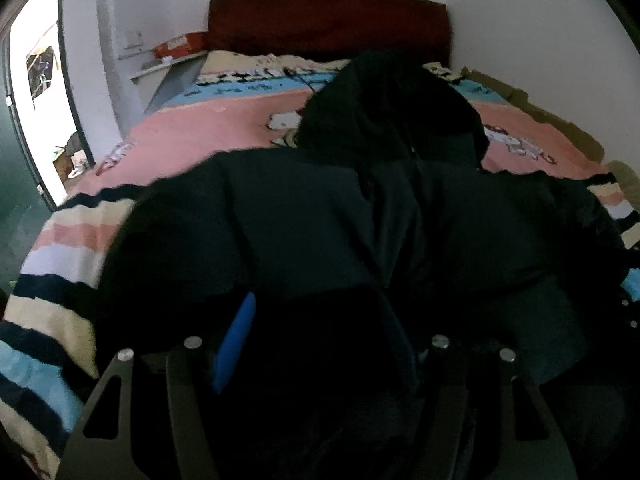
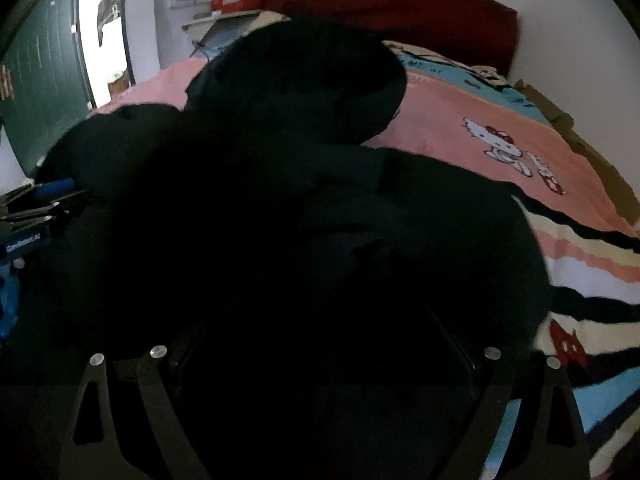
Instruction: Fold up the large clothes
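Note:
A big black hooded jacket [image 1: 320,208] lies across the bed, its hood [image 1: 384,108] toward the headboard. In the left wrist view my left gripper [image 1: 324,344] is shut on a thick bunch of the jacket's near edge. One blue pad [image 1: 236,340] shows against the cloth and the other is buried under it. In the right wrist view the jacket [image 2: 280,184] mounds up close in front of the camera. My right gripper [image 2: 324,352] stands wide with the dark fabric filling its jaws, its fingertips hidden. The left gripper [image 2: 52,196] shows at the far left edge.
The bed carries a pink cartoon blanket [image 2: 460,136] with striped borders [image 1: 60,248]. A dark red headboard [image 1: 328,20] stands against the white wall. A shelf with a red box [image 1: 176,46] and an open doorway [image 1: 40,80] are on the left. Brown cardboard [image 1: 560,120] lines the right side.

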{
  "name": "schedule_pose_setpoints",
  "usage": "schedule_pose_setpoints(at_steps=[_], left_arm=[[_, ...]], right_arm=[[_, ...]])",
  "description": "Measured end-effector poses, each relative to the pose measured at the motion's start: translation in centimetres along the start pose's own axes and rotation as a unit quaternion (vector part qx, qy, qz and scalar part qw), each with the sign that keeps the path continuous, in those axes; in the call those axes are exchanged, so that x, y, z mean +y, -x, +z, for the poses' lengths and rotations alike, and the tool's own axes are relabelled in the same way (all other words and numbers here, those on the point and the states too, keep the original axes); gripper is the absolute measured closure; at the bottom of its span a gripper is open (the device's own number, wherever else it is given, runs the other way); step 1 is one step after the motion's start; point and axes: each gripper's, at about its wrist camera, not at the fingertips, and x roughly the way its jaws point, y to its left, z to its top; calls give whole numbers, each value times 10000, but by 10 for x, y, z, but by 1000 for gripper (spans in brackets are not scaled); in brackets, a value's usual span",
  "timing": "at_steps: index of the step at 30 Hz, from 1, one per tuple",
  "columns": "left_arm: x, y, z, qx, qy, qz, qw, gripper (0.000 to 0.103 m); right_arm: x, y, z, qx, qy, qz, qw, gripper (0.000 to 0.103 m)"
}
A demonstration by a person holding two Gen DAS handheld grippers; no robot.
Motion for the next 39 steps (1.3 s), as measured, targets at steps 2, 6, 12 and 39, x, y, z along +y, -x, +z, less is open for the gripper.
schedule_pose_setpoints(at_steps=[2,6,12,39], left_arm=[[2,7,0,-20,-31,141,9999,41],[-5,13,-6,143,-266,345,9989,41],[-9,34,-10,139,-313,360,9988,41],[18,26,-1,61,-39,586,9983,41]], right_arm=[[-5,7,-3,0,-16,8,10000,10],[-10,1,-6,121,-100,-12,9999,10],[-5,8,-7,156,-77,-85,9998,10],[-5,38,7,-171,-130,-215,9995,10]])
